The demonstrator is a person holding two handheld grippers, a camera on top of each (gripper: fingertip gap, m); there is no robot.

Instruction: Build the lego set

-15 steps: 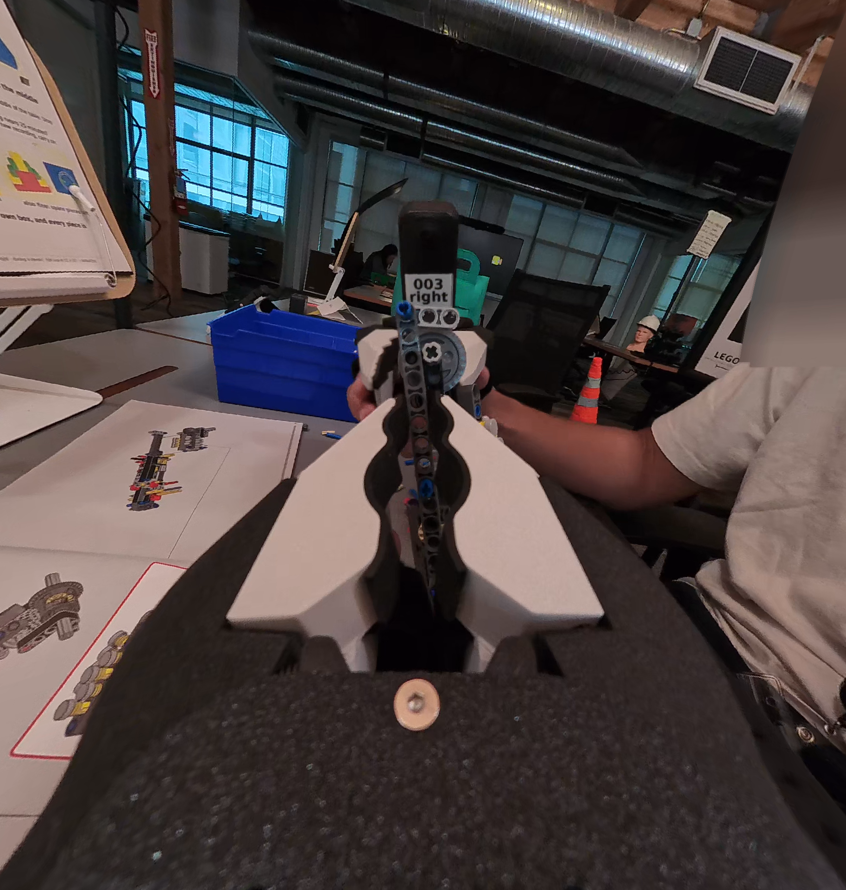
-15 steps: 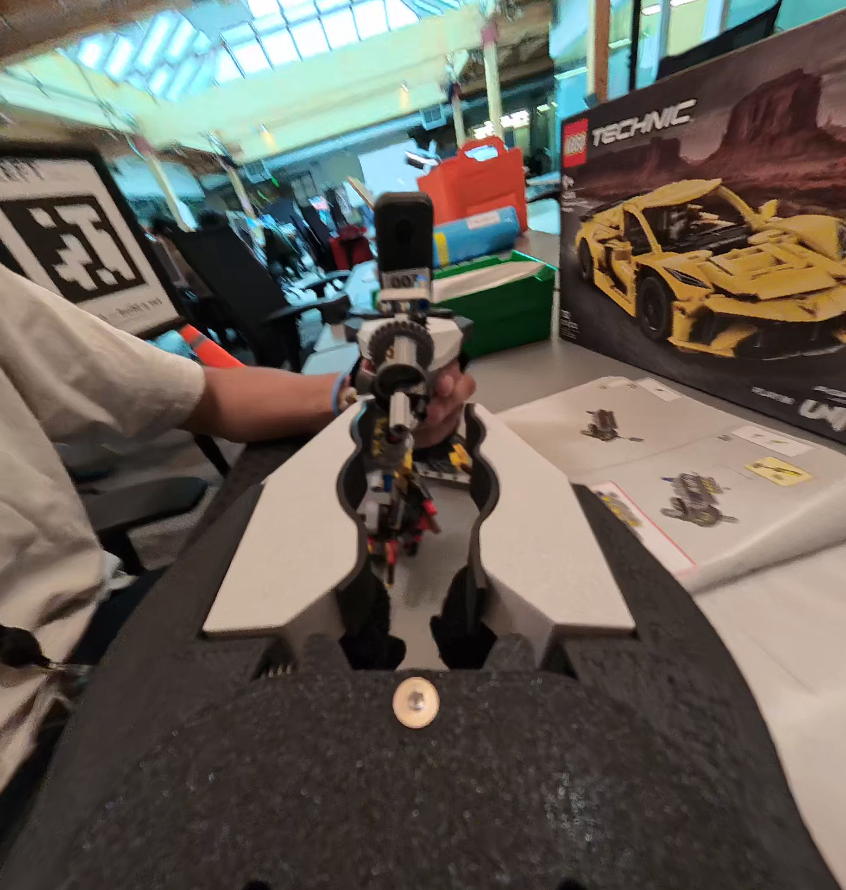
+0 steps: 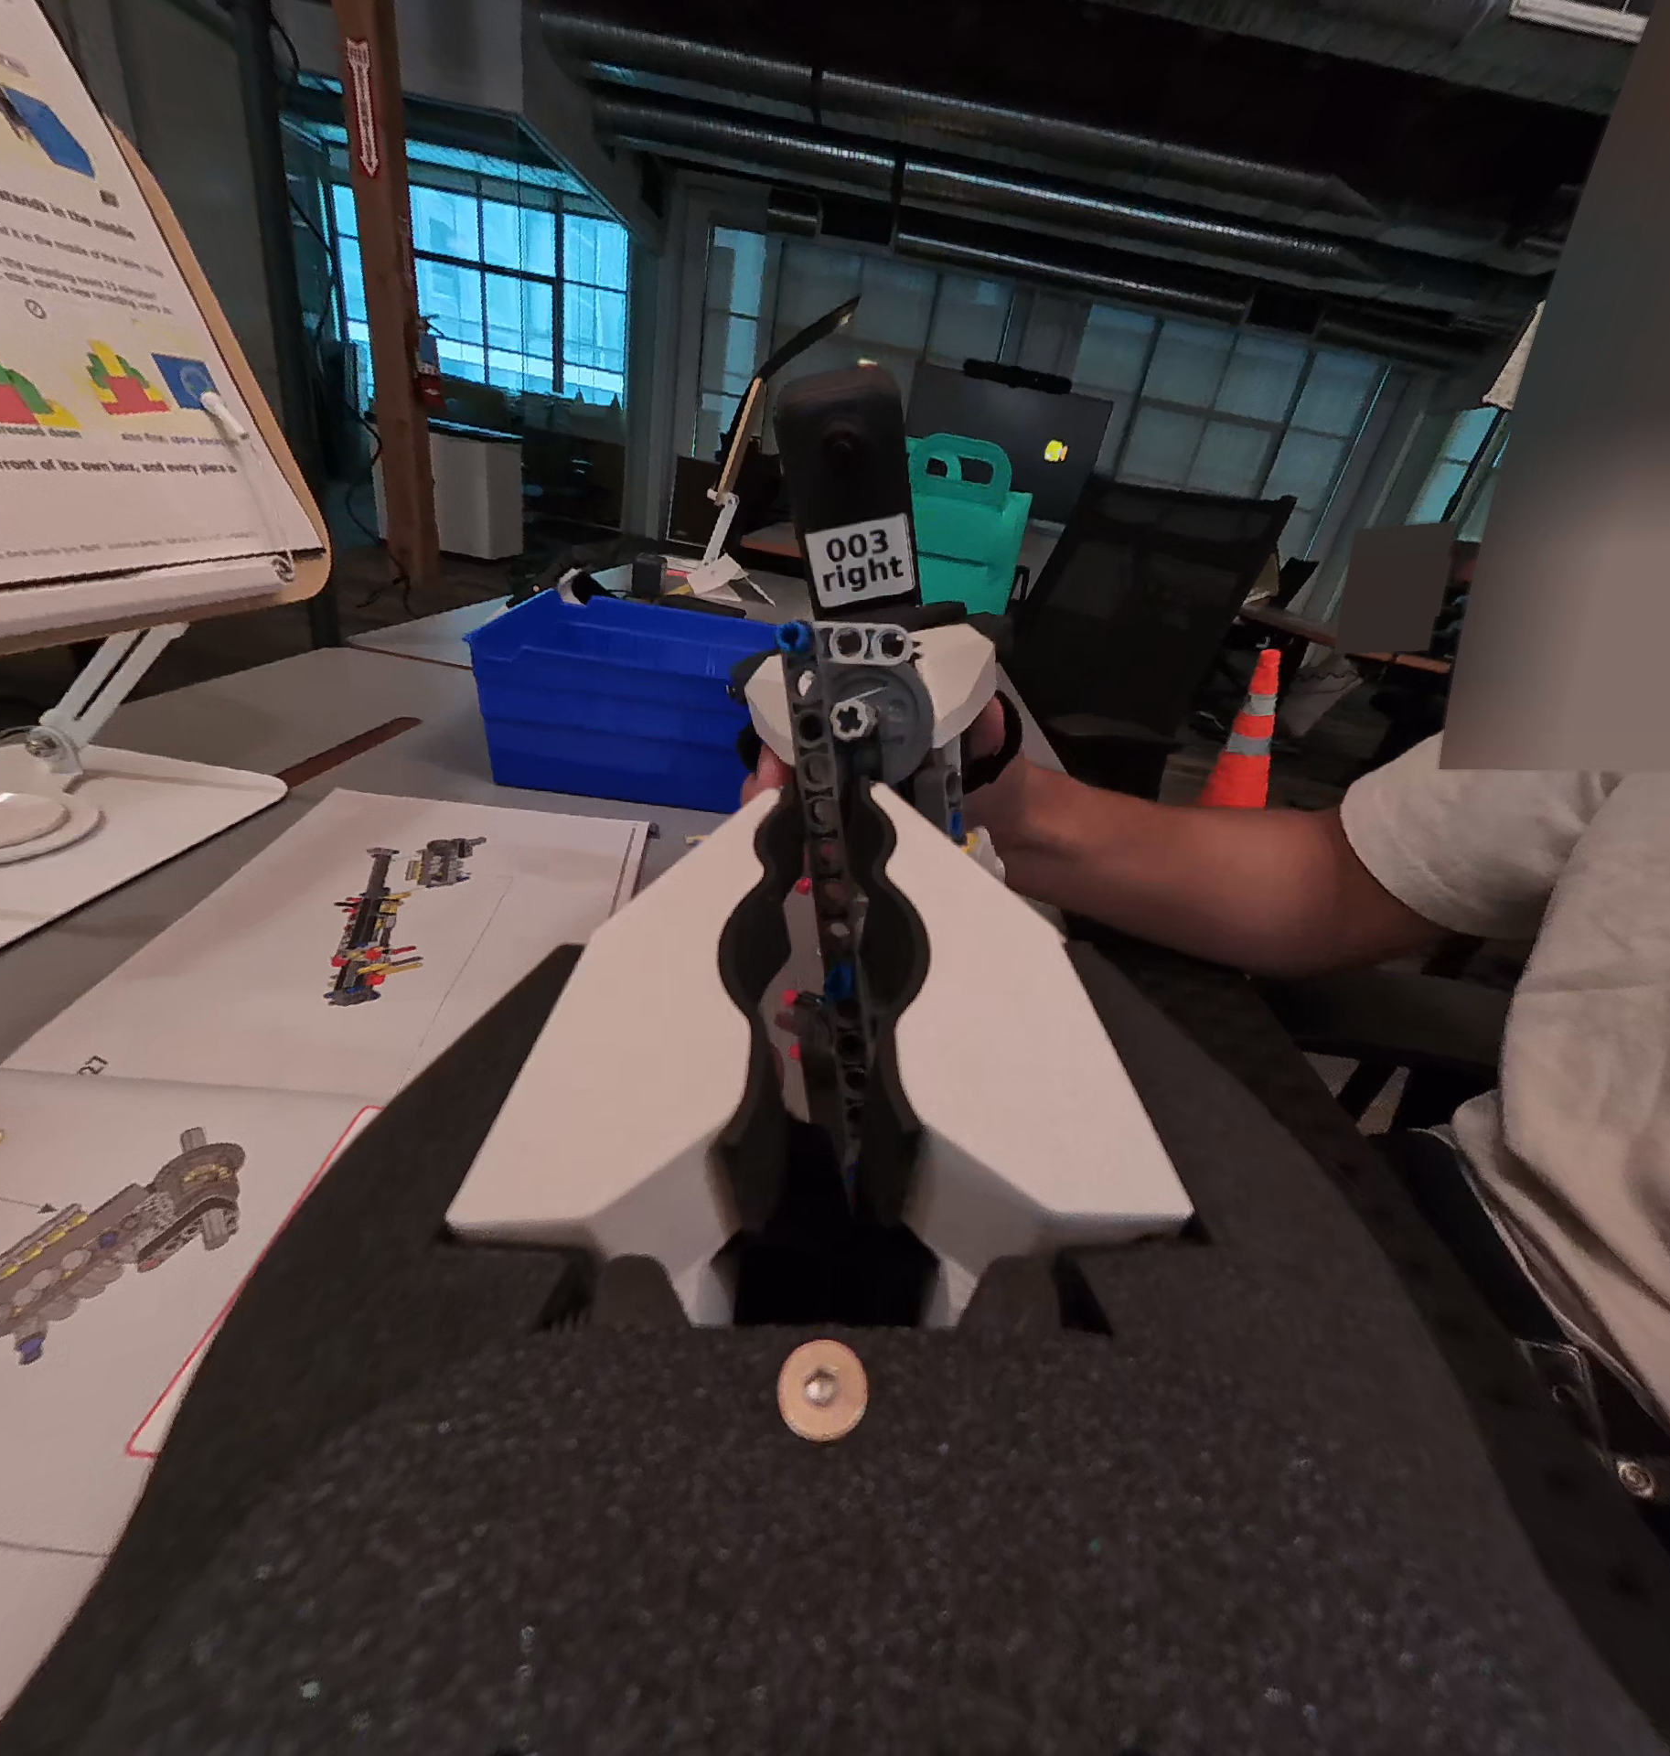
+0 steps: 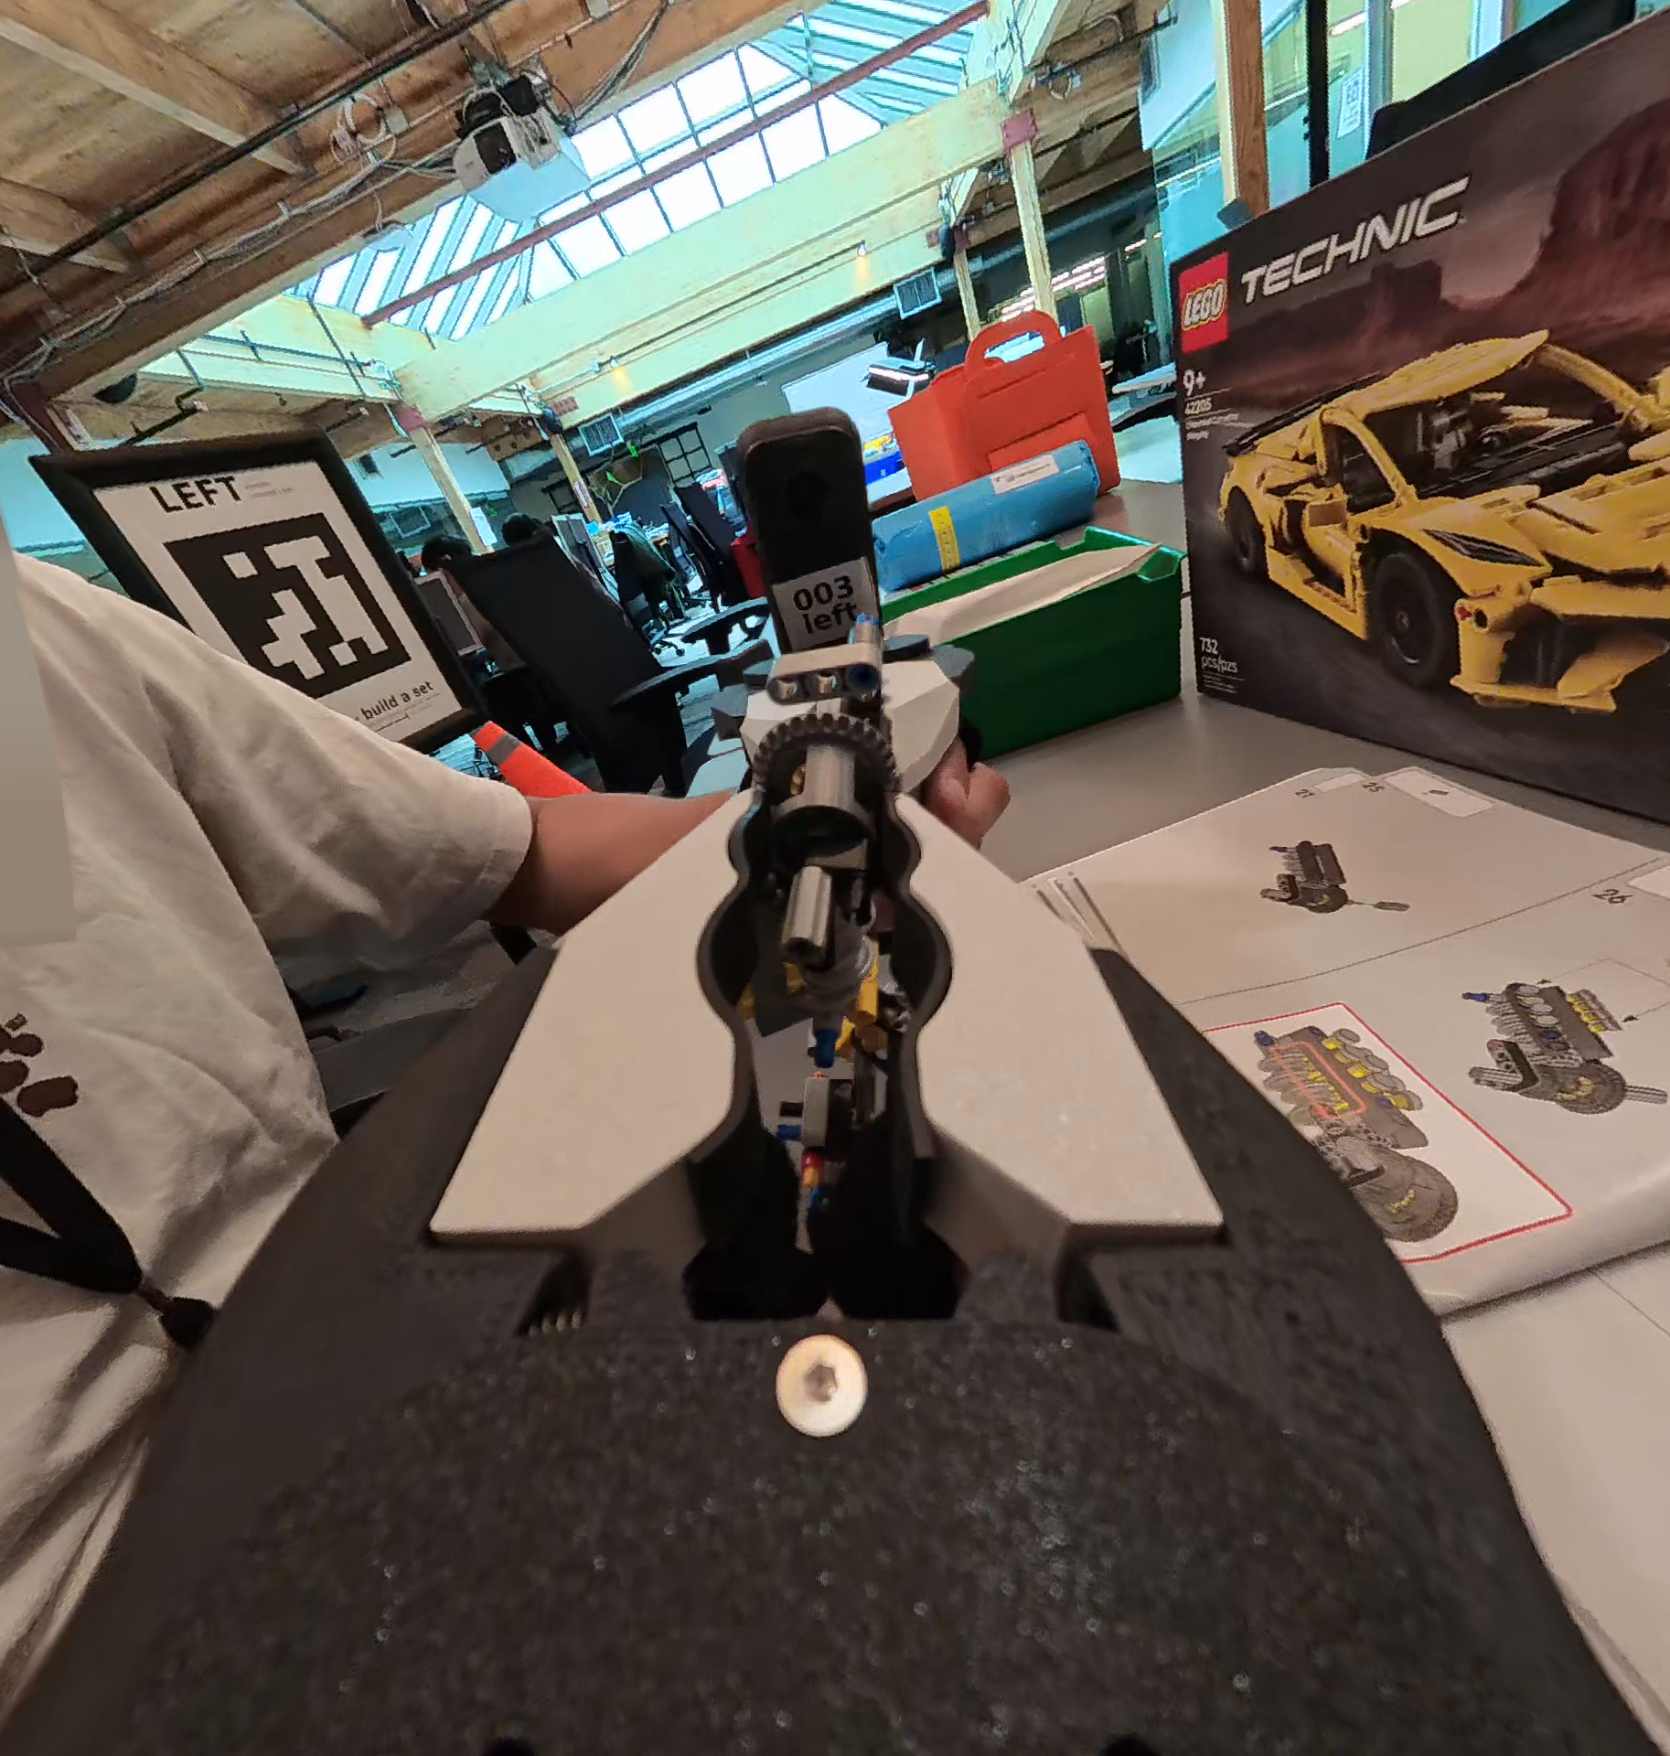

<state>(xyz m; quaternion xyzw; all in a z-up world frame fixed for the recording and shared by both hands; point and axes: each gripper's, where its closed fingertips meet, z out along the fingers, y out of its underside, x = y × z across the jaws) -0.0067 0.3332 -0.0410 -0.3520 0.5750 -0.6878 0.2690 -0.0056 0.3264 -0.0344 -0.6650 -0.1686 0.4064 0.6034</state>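
A long dark grey Technic assembly [image 3: 836, 912] with a grey gear [image 3: 883, 713] and a short light grey beam at its far end runs out between the fingers of my left gripper [image 3: 826, 803], which is shut on it. Beyond the gear, the right gripper's white fingers [image 3: 955, 675] face me. In the right wrist view my right gripper [image 4: 822, 822] is shut on the same assembly [image 4: 831, 1026], here with yellow parts, a grey axle tube and the gear [image 4: 817, 751]. The left gripper's fingers [image 4: 921, 713] face it. The assembly is held above the table.
An open instruction booklet [image 3: 337, 903] lies on the grey table [image 3: 242, 703], also in the right wrist view [image 4: 1382, 950]. A blue bin [image 3: 613, 703], a sheet on a white stand [image 3: 100, 380], the set's box [image 4: 1439, 475] and a green bin [image 4: 1069, 646] stand around. The person's arm [image 3: 1192, 855] reaches across. Only a small space, under 4 cm, lies between the two pairs of fingers.
The right gripper's fingers stand a little closer around the assembly, which now fills the gap. Both views have tilted slightly. The assembly stays held between the two grippers.
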